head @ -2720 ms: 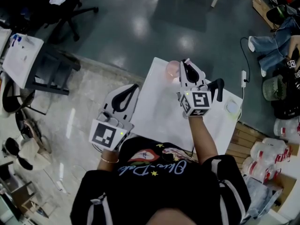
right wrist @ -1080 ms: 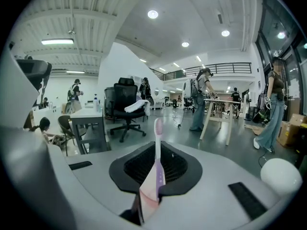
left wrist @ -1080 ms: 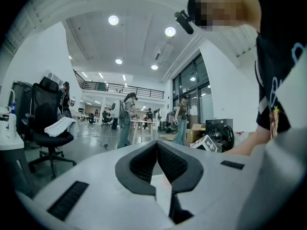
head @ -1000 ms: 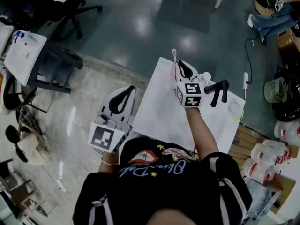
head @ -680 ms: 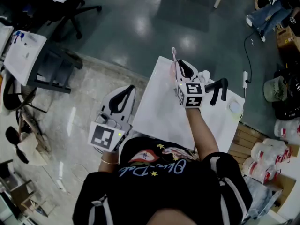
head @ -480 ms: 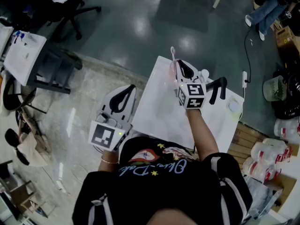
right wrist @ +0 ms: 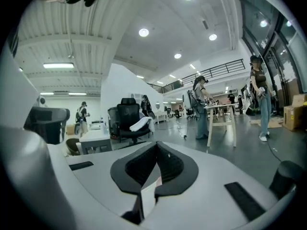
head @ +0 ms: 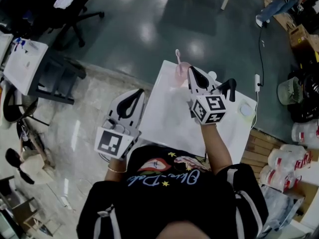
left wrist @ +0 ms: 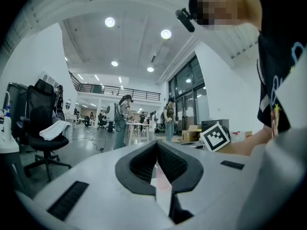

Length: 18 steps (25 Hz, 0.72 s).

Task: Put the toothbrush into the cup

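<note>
A pink translucent cup (head: 181, 73) stands at the far edge of the white table (head: 167, 116). The pink-and-white toothbrush (head: 178, 56) stands in it, head up, leaning a little left. My right gripper (head: 190, 70) hovers just right of the cup, its jaws shut with nothing between them; its own view looks up at the ceiling and shows neither cup nor brush. My left gripper (head: 141, 91) hangs off the table's left edge, shut and holding nothing, and its own view shows only the hall and the person's shirt.
A small white round object (head: 213, 75) sits behind the right gripper, and a white disc (head: 246, 110) lies near the table's right edge. A power strip (head: 257, 79) hangs beyond it. A wooden pallet (head: 259, 151) is to the right, and a small table (head: 25, 59) and an office chair (head: 70, 4) to the left.
The toothbrush went into the cup and stays there by itself. My right gripper has drawn back toward the person and tipped upward. The left gripper has hardly moved.
</note>
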Motion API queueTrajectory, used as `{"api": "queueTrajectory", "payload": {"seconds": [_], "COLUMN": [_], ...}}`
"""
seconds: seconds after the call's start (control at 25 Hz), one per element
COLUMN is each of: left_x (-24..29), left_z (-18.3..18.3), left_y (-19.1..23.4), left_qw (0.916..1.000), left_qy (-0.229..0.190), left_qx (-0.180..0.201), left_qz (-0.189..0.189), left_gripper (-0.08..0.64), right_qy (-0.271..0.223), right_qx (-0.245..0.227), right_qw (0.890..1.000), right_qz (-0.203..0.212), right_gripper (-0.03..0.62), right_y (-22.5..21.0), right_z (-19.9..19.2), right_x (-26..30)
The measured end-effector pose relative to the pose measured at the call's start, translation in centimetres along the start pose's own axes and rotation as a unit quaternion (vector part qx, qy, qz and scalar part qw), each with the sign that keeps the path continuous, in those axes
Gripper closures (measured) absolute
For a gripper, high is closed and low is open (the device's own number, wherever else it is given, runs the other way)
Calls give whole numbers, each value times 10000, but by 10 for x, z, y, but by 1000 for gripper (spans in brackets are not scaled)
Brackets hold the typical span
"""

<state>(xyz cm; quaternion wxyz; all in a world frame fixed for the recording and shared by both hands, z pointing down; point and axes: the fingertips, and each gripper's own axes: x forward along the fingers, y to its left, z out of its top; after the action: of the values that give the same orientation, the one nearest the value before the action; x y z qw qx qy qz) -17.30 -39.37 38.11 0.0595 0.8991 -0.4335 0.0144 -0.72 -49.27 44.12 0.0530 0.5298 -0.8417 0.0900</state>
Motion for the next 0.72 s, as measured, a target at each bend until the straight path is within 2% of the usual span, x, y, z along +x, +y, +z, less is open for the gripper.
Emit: {"api": "queueTrajectory", "payload": {"seconds": [0.16, 0.72], "left_x": [3, 15], "left_z": [3, 14], "left_y": [-4, -41], "left_qw": [9999, 9988], "left_qy": [-67, -200], "left_qx": [57, 189], "left_qz": [-89, -398], "left_gripper": [557, 557], "right_qy": [-245, -738], "right_qx": [202, 42], "right_qw": [9994, 9968], "right_qz": [107, 305], "right_gripper": [594, 594], "right_y": [6, 16], "right_z": [19, 63], "right_x": [-20, -94]}}
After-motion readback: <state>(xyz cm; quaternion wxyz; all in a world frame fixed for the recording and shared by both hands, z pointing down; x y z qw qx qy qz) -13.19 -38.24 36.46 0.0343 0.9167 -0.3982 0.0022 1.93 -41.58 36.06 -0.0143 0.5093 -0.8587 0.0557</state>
